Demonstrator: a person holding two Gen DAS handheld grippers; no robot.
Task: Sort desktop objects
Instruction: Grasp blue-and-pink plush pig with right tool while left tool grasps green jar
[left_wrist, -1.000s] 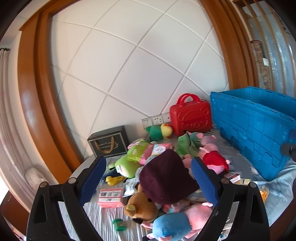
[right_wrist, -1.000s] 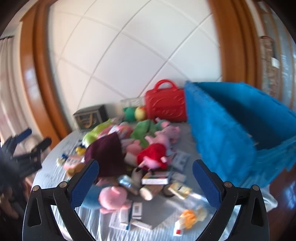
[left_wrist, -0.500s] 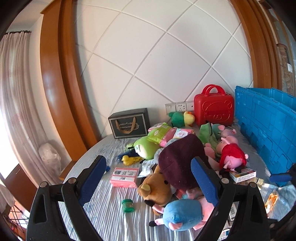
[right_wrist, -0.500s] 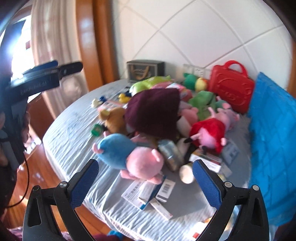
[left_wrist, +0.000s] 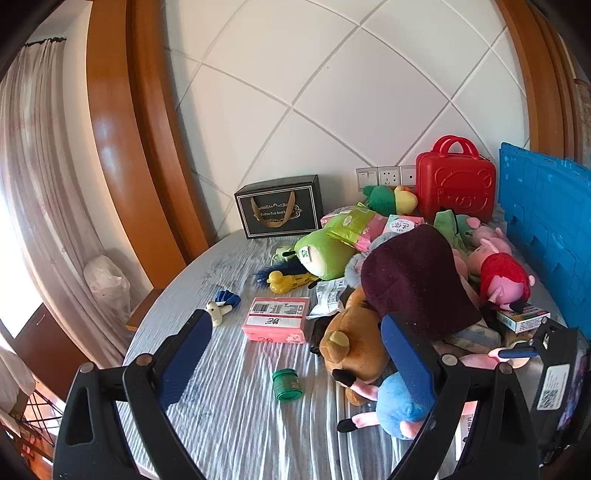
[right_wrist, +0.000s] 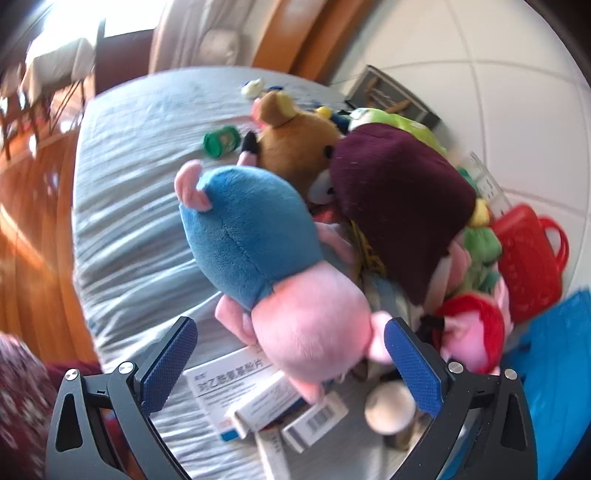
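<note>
Reaching for a toy to sort. Right hand-held gripper (right_wrist: 290, 354) wide open, nothing held, hanging right over the pig (right_wrist: 273, 266), a blue and pink plush. Pig's pink head just ahead, between the two pads but not touching them. Next, likely: go lower, close on the soft head, lift, carry over to the blue bin (left_wrist: 546, 229) far to the right.

Left hand-held gripper (left_wrist: 295, 354) open too, holding nothing, waiting above the table (left_wrist: 229, 424). Just ahead of it: a green jar (left_wrist: 287, 384), then a pink box (left_wrist: 277, 319).

In the way: bear (right_wrist: 295, 144) and dark red cloth (right_wrist: 399, 206) pressed close against the pig, beyond the right hand-held gripper. Paper boxes (right_wrist: 236, 387) partly under the pig's head, and a can (right_wrist: 388, 410) near the right pad. Could catch those by mistake. Soft toy, so should squash and hold fine.
</note>
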